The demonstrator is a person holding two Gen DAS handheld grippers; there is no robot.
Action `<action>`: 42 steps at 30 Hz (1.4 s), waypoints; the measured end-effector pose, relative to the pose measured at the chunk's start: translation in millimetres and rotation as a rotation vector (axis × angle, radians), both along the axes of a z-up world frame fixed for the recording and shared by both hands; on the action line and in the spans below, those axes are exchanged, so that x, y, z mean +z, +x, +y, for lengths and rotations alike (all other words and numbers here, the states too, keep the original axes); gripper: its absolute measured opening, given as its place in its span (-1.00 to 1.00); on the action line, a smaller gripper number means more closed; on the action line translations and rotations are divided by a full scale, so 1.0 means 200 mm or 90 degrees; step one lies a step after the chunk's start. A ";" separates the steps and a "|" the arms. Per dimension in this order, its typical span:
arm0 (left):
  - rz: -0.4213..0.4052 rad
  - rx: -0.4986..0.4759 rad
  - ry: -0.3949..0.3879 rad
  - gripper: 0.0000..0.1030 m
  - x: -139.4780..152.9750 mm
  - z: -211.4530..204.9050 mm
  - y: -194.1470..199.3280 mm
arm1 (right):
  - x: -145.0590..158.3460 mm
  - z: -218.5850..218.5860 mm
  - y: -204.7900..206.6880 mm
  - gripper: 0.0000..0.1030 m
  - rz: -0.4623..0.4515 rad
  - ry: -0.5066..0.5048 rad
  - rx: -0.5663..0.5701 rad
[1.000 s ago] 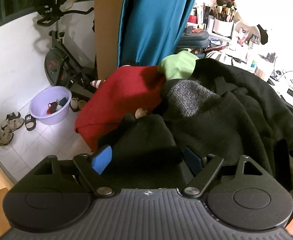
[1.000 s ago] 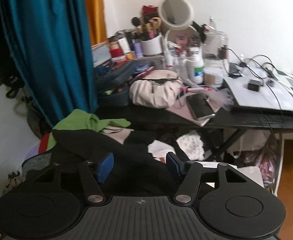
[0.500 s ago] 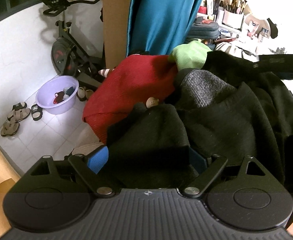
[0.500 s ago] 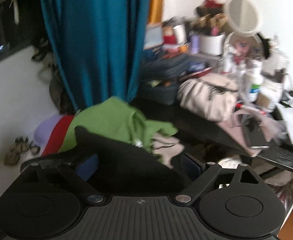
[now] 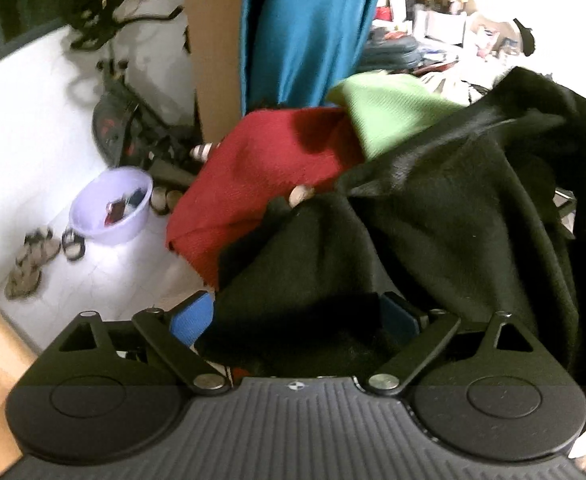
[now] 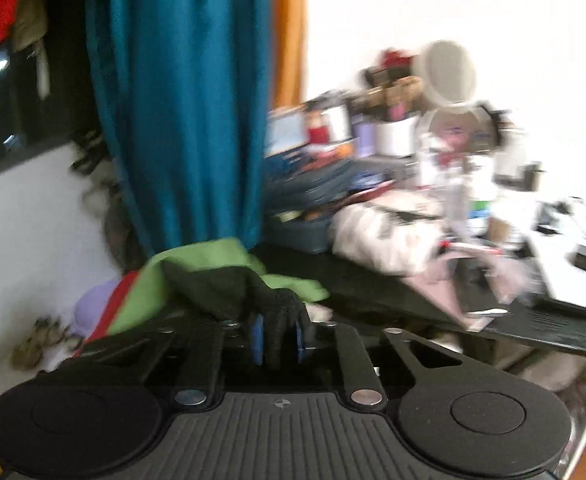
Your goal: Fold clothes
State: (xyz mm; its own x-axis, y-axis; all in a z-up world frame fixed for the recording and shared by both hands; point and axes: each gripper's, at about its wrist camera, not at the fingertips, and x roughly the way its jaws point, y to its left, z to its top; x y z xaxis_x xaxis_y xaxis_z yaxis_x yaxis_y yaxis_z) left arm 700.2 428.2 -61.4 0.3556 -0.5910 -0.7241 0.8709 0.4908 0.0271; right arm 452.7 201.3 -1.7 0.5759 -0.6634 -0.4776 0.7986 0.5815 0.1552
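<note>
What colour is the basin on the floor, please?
Pale lilac; the basin shows best in the left wrist view.

No readable text, label or number shows anywhere in either view

Crumpled black garment [image 5: 433, 216], apparently mid-lift

The black garment [image 5: 445, 216] is matt, fuzzy knit cloth with a soft nap. Just beside it, the red garment [image 5: 261, 172] looks a coarser, matt weave, and the green garment [image 5: 389, 116] above that shows a fine ribbed knit. Behind the red garment, the teal curtain [image 5: 309, 28] has a smooth, faintly sheened cloth. Below it on glossy white tiles [image 5: 105, 276], the lilac basin [image 5: 109, 208] is smooth plastic.
</note>
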 end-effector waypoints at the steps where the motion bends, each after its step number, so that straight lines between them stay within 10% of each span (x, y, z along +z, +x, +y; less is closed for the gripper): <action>1: -0.017 -0.012 -0.005 0.81 0.01 -0.01 -0.01 | 0.00 0.00 -0.08 -0.75 -0.012 0.000 -0.025; 10: 0.016 -0.054 0.009 0.84 -0.07 -0.19 0.03 | -0.09 -0.01 -0.47 -0.76 -0.020 0.035 -0.125; 12: 0.019 -0.060 0.003 0.38 -0.09 -0.19 0.01 | -0.10 0.01 -0.53 -0.76 -0.022 0.022 -0.167; 14: 0.051 -0.069 -0.001 -0.70 -0.10 -0.17 0.01 | -0.12 0.01 -0.61 -0.76 -0.027 0.029 -0.217; 17: 0.050 -0.032 -0.018 -0.89 -0.07 -0.09 0.01 | -0.20 -0.01 -0.73 -0.76 -0.021 0.074 -0.248; 23: -0.003 0.091 -0.064 -0.89 0.08 0.16 0.07 | -0.27 0.01 -0.80 -0.76 -0.050 0.108 -0.251; 28: 0.036 0.099 0.021 -0.84 -0.02 0.19 0.10 | -0.22 0.06 -0.74 -0.75 -0.044 0.099 -0.205; 33: -0.031 0.033 0.035 -0.38 -0.01 0.07 0.00 | -0.31 0.02 -0.72 -0.72 -0.028 0.161 -0.207; 35: -0.034 -0.002 -0.017 0.41 0.06 0.00 -0.02 | -0.33 0.01 -0.72 -0.59 -0.032 0.172 -0.201; 42: -0.046 -0.212 -0.080 0.56 0.10 -0.42 0.01 | -0.40 0.04 -0.75 -0.06 -0.069 0.163 -0.153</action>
State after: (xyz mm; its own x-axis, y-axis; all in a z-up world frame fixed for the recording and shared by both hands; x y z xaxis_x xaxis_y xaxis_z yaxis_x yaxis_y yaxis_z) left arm 702.8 344.8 -40.8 0.1758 -0.7659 -0.6185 0.9816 0.1836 0.0516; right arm 302.7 209.6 -80.9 0.4748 -0.6531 -0.5900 0.8785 0.3111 0.3625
